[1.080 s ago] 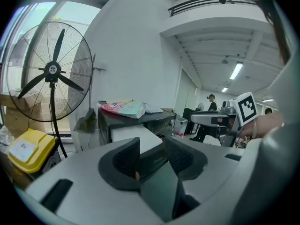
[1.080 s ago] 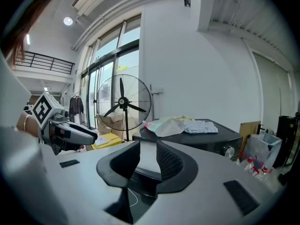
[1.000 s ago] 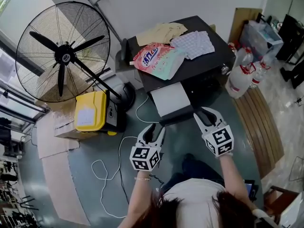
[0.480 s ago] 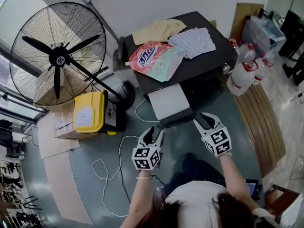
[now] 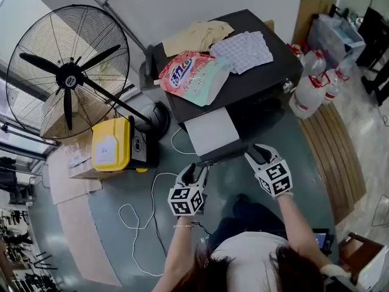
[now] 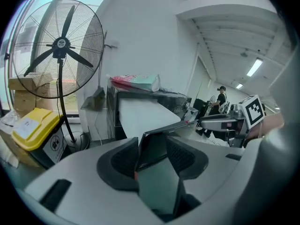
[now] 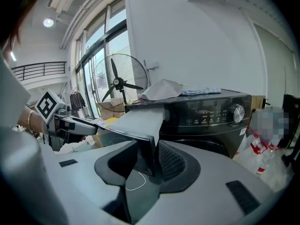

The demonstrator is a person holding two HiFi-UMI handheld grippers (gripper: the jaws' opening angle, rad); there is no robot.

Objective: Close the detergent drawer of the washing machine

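The drawer point(image 5: 209, 131) juts from the washer point(image 5: 255, 72), its contents hidden under a white top. Your left tongs point(image 5: 199, 170) gape and your right tongs point(image 5: 258, 152) have just widened, each loosely straddling a front corner.

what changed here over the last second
The left claw and right claw sank slightly at the detergent drawer. The right claw's jaws have just been opening, the drawer's front panel between them, ungripped. The left claw stayed open, the drawer out, the fan unmoved.
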